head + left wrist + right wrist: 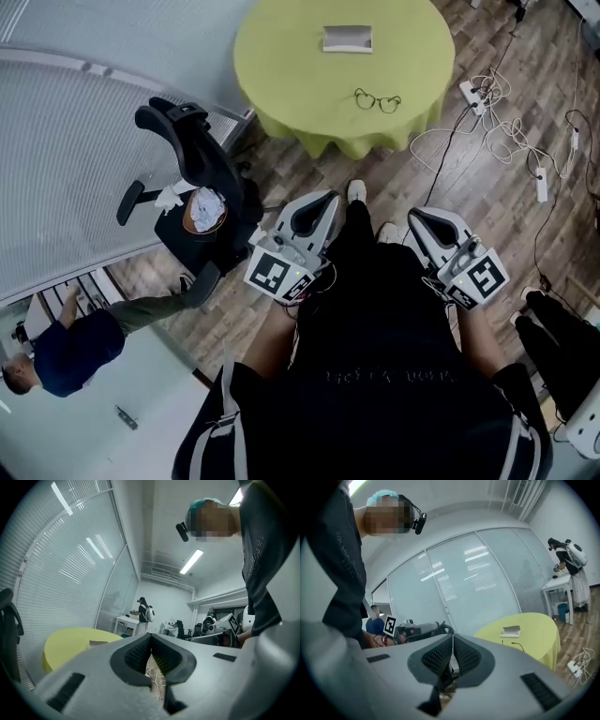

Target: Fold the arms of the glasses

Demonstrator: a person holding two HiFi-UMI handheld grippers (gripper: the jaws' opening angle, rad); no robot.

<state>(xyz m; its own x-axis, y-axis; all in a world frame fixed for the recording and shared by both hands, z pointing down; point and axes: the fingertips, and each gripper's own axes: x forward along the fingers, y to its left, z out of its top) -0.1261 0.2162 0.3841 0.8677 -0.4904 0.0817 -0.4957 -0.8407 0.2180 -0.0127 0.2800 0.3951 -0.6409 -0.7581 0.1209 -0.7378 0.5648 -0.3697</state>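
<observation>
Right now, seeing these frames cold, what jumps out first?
The round yellow-green table at the top of the head view, with the glasses near its front edge and a small grey case behind them. Both the left gripper and the right gripper are shut and empty, held low at the person's waist, short of the table. White cables sprawl on the floor to the right.
</observation>
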